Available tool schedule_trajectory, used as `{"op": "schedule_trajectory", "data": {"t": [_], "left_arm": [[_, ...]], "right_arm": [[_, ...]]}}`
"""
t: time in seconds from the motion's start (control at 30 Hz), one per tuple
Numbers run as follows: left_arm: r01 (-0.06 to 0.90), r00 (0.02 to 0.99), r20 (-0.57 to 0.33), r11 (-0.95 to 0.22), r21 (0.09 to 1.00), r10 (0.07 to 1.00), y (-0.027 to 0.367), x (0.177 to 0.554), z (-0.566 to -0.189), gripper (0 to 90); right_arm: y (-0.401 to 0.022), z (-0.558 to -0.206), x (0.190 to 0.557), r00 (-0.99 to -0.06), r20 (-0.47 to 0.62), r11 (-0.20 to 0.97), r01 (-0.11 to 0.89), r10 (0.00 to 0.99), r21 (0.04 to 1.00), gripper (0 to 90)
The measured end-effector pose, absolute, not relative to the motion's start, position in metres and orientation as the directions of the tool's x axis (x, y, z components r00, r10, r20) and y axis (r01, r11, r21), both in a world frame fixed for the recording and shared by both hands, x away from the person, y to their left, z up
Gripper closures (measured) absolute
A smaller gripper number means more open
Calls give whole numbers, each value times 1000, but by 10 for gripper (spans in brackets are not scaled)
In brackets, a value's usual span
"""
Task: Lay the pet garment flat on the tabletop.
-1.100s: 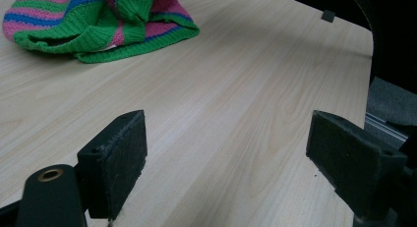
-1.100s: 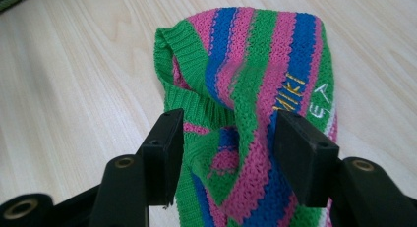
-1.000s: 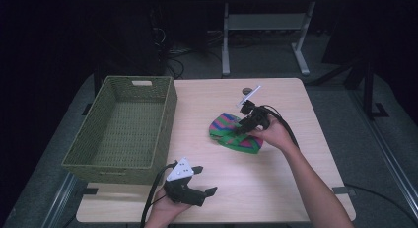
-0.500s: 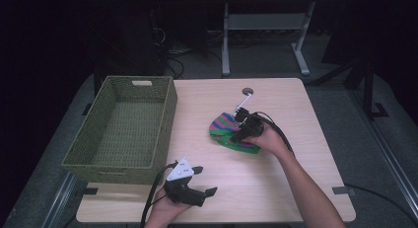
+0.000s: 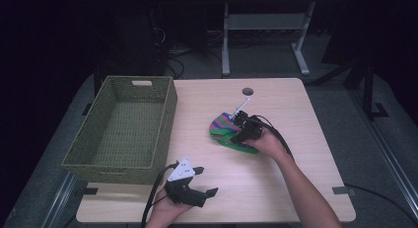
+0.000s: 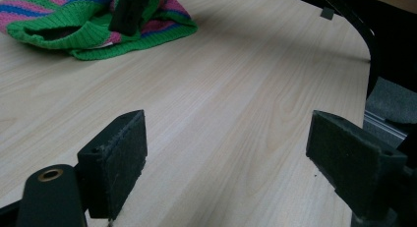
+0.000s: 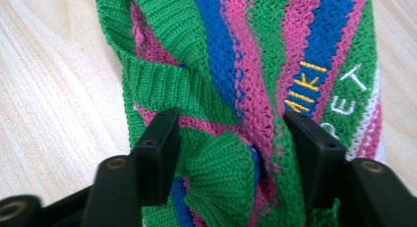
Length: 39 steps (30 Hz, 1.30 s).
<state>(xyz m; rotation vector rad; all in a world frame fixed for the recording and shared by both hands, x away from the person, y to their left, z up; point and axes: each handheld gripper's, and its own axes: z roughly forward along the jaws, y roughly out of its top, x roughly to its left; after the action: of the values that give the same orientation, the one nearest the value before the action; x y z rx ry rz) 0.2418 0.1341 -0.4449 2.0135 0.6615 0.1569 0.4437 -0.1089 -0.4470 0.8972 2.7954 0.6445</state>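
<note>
A knitted garment (image 5: 223, 133) striped in green, pink and blue lies crumpled on the table right of centre. My right gripper (image 5: 240, 132) is down on it. In the right gripper view the jaws have just been closing and now pinch a bunched fold of the knit (image 7: 255, 55) between the pads of the right gripper (image 7: 228, 124). My left gripper (image 5: 207, 181) rests near the front edge, open, with bare wood between the pads of the left gripper (image 6: 226, 133). The garment (image 6: 74, 35) and the right gripper's black jaw (image 6: 130, 13) show far off in the left gripper view.
A green woven basket (image 5: 84, 134) stands at the left of the wooden table (image 5: 286, 183), with nothing inside. A round cable hole (image 5: 247, 92) sits near the back edge. Dark floor and metal desk legs lie beyond the table.
My right gripper has sunk a little onto the garment, its jaws widening and then narrowing on a fold of the knit. The left gripper has stayed in place.
</note>
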Motion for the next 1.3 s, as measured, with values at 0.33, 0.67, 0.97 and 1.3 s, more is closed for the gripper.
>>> {"op": "schedule_trajectory", "data": {"t": [0.33,0.67,0.97,1.3], "left_arm": [[388,843,-157,-380,839,514,135,242,-445,153],[394,840,-161,-379,837,518,136,244,-445,153],[395,839,-162,-375,839,520,137,243,-445,153],[402,834,-171,-366,839,524,138,244,-445,153]], "right_arm": [[-109,-445,445,-810,-9,733,525,586,432,653],[-117,-439,447,-802,30,705,542,597,457,719],[-133,-421,446,-786,89,652,566,612,505,731],[-151,-397,444,-779,122,615,570,615,545,736]]}}
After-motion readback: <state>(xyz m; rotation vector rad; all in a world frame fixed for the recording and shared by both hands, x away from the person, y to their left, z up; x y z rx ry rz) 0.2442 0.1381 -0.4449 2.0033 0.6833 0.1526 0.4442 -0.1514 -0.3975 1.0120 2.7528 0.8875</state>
